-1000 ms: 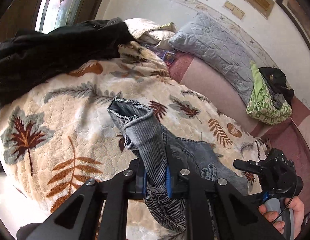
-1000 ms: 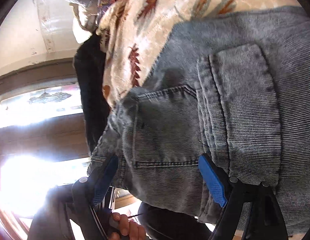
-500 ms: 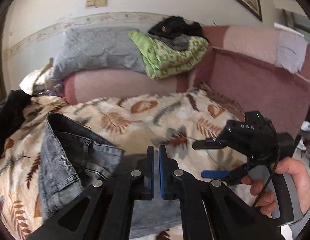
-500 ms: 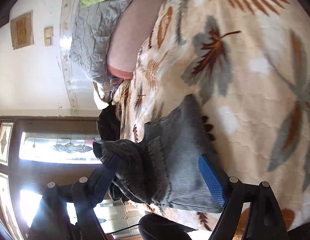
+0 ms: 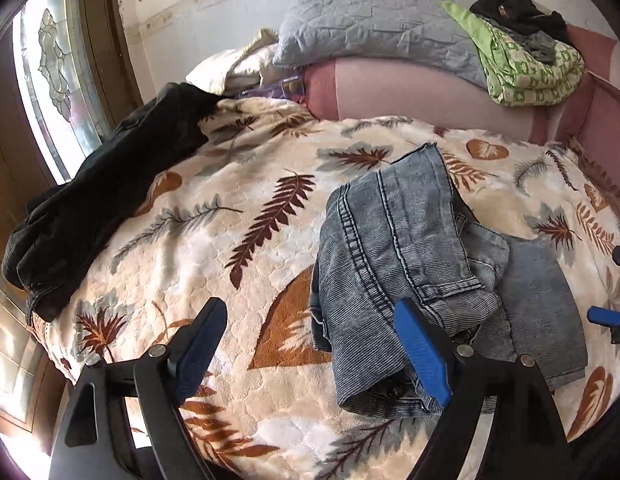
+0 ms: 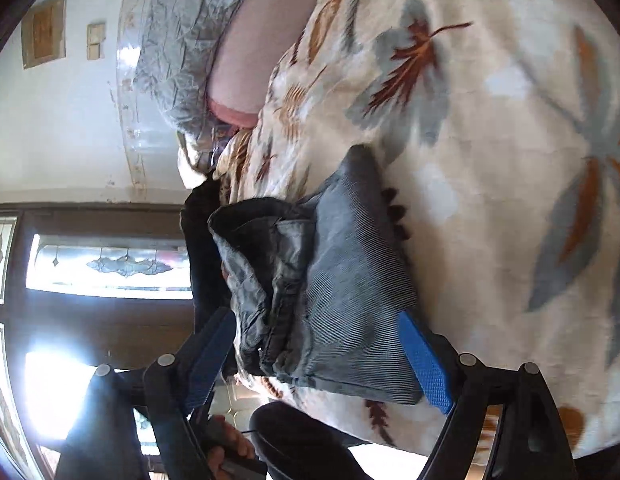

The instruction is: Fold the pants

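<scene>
The grey-blue denim pants (image 5: pixel 422 264) lie folded in a loose bundle on the leaf-patterned blanket (image 5: pixel 214 240). My left gripper (image 5: pixel 310 352) is open and empty, just in front of the bundle, its right finger beside the near edge. In the right wrist view the pants (image 6: pixel 330 288) sit between the fingers of my right gripper (image 6: pixel 318 356), which is open wide and grips nothing. The tips of the right gripper (image 5: pixel 614 292) show at the right edge of the left wrist view.
A black garment (image 5: pixel 106 200) lies along the blanket's left edge by the window. A grey pillow (image 5: pixel 374 32), a green patterned cloth (image 5: pixel 526 68) and dark clothes sit on the pink couch back (image 5: pixel 410 96). The blanket (image 6: pixel 510 160) spreads right of the pants.
My left gripper let go of the pant leg, shut briefly, and is now open wide. The pants dropped into a bundle on the blanket. Both grippers pulled back from it.
</scene>
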Demonstrator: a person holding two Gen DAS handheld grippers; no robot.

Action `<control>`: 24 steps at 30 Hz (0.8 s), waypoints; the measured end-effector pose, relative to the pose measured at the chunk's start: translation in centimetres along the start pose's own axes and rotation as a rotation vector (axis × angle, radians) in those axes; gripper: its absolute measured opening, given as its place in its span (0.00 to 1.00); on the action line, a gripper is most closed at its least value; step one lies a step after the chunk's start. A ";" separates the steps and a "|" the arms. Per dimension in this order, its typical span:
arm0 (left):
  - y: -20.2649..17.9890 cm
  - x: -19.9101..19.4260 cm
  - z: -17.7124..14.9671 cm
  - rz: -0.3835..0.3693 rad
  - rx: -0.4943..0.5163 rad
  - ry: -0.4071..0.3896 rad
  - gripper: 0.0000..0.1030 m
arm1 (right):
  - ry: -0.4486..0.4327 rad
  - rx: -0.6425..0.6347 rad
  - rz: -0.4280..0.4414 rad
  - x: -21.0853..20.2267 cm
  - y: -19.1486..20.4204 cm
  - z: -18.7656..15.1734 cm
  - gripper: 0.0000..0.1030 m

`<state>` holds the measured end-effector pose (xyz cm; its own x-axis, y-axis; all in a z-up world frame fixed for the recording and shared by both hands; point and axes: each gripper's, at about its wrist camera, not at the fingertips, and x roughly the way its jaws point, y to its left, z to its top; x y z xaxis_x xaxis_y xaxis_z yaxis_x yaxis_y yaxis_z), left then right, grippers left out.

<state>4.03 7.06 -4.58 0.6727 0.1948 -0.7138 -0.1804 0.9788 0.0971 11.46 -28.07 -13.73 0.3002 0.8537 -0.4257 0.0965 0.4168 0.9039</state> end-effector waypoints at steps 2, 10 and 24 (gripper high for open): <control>0.4 -0.4 -0.2 -0.037 -0.023 -0.038 0.83 | 0.029 0.002 0.018 2.7 1.3 0.3 0.83; 0.5 -1.3 -1.2 -0.032 -0.069 -0.114 0.83 | -0.005 0.031 -0.140 9.6 3.8 2.7 0.78; 1.7 0.5 -1.9 0.080 0.020 -0.158 0.83 | -0.047 -0.152 -0.371 11.9 7.3 3.3 0.07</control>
<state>2.69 8.66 -6.09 0.7614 0.2778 -0.5857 -0.2243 0.9606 0.1641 18.84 -15.89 -12.00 0.3152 0.6228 -0.7161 0.0660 0.7384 0.6711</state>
